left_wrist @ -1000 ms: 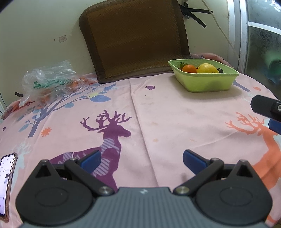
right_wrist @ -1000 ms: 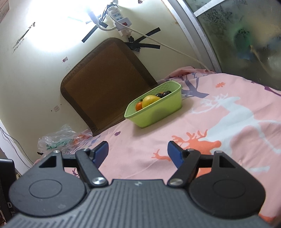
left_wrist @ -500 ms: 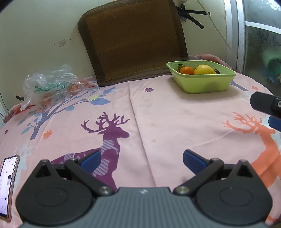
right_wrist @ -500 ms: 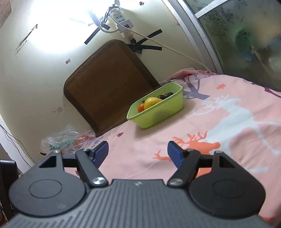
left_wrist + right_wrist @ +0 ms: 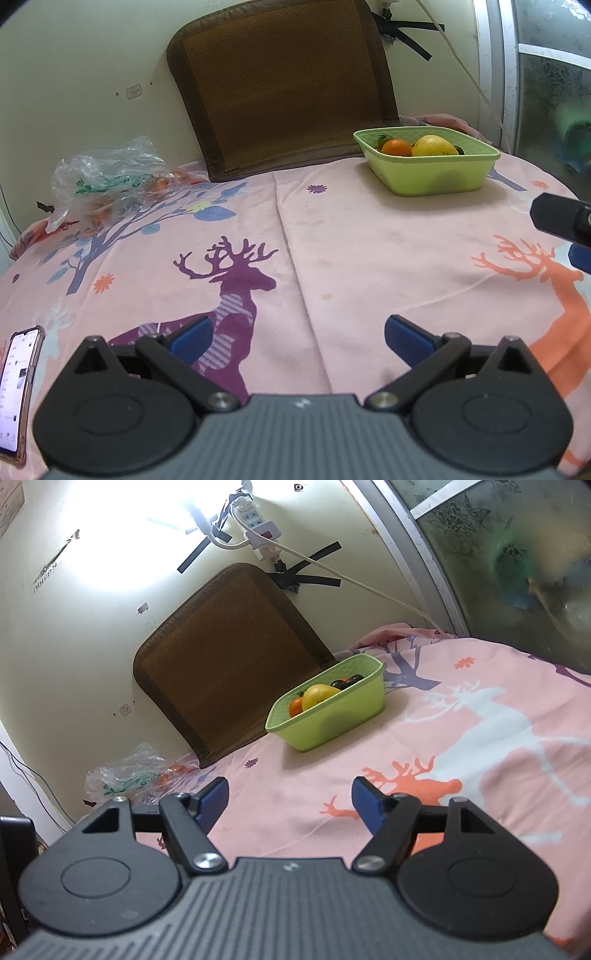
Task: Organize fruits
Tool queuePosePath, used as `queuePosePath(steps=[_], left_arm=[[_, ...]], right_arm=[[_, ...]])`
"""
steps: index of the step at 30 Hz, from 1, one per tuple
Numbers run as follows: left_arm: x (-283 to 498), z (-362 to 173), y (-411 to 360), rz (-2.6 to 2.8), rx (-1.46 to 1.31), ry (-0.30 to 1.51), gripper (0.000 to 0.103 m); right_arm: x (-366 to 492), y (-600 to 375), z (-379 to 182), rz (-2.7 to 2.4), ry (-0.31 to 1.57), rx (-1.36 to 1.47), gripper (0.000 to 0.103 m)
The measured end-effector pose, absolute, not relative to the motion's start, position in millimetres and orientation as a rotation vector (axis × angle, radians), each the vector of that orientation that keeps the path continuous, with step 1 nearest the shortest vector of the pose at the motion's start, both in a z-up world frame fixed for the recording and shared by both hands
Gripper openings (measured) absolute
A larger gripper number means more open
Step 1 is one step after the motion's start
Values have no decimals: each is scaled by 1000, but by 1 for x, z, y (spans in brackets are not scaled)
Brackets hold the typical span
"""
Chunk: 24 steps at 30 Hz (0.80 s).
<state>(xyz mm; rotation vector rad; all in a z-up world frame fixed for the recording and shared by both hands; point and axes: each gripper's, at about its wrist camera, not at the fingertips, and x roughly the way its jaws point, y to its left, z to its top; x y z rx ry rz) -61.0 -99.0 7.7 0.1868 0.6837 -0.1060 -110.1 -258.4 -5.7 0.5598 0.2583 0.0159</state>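
Green basket [image 5: 436, 177] with orange [image 5: 396, 147], lemon [image 5: 434, 146] seen well ahead of left gripper [image 5: 297, 338] and right gripper [image 5: 290, 799]; both held wide, empty.

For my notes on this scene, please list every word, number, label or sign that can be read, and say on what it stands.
None can be read with certainty.
Phone screen: text and pictures show, too small to read.
Clear plastic bag: green print, crumpled and blurred.
Wall marking: a line of digits, too blurred to quote.
Power strip: no legible label.
Both grippers: a small pale logo, not text.
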Motion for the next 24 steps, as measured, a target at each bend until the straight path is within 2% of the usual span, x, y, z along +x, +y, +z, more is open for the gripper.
queuePosePath(steps=[12,15,17,24], left_arm=[[-61,7,-99,-104,190,686,103],[-61,7,-99,-102,190,687,103],[-61,8,-99,-102,189,687,103],[-62,8,-98,-104,189,686,103]], right_arm=[[-112,-258,-4,10,245,550,75],[-114,-258,-4,7,238,548,73],[-114,-257,-3,9,238,544,69],[-116,-254,-2,10,228,527,68]])
